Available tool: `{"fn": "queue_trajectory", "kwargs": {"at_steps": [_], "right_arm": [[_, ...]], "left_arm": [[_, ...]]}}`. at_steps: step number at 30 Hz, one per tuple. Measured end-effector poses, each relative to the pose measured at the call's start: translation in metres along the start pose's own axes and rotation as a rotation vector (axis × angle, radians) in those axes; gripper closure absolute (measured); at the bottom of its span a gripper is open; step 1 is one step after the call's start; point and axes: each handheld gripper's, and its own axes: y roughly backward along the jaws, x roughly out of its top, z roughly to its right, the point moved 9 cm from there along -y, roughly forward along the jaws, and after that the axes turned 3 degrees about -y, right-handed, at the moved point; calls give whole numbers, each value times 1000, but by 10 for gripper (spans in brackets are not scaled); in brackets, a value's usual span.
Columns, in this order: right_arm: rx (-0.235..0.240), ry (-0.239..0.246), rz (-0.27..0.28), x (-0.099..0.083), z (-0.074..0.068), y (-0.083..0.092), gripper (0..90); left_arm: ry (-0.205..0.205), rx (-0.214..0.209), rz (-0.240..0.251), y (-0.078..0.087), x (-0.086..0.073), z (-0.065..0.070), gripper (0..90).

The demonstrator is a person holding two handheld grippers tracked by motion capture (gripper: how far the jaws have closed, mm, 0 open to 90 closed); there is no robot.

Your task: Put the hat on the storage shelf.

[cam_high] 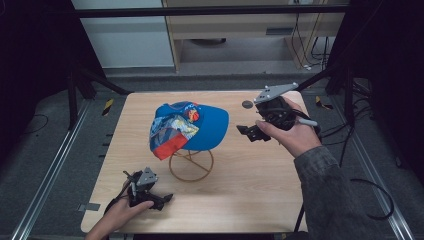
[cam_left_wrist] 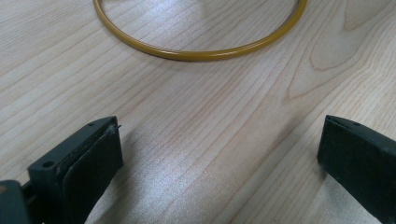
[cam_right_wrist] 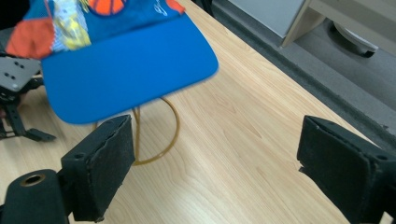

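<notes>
A blue cap [cam_high: 192, 127] with orange and patterned panels rests on a yellow wire stand [cam_high: 191, 165] at the middle of the wooden table [cam_high: 250, 190]. In the right gripper view its blue brim [cam_right_wrist: 126, 70] lies just ahead of the jaws. My right gripper [cam_high: 246, 132] is held above the table to the right of the brim, open and empty. My left gripper [cam_high: 167, 200] rests low near the table's front left, open, with nothing between its jaws. The stand's yellow base ring [cam_left_wrist: 196, 51] lies ahead of it.
A small dark round mark [cam_high: 247, 104] sits near the table's far right edge. Metal rails and cables run on the floor at both sides. A shelf unit [cam_high: 240, 30] stands behind the table.
</notes>
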Motion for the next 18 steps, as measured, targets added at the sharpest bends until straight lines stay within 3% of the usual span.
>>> {"fn": "queue_trajectory", "kwargs": {"at_steps": [18], "right_arm": [[-43, -51, -49, -69, 21, -6, 118]], "left_arm": [[1, -1, -3, 0, 0, 0, 0]]}}
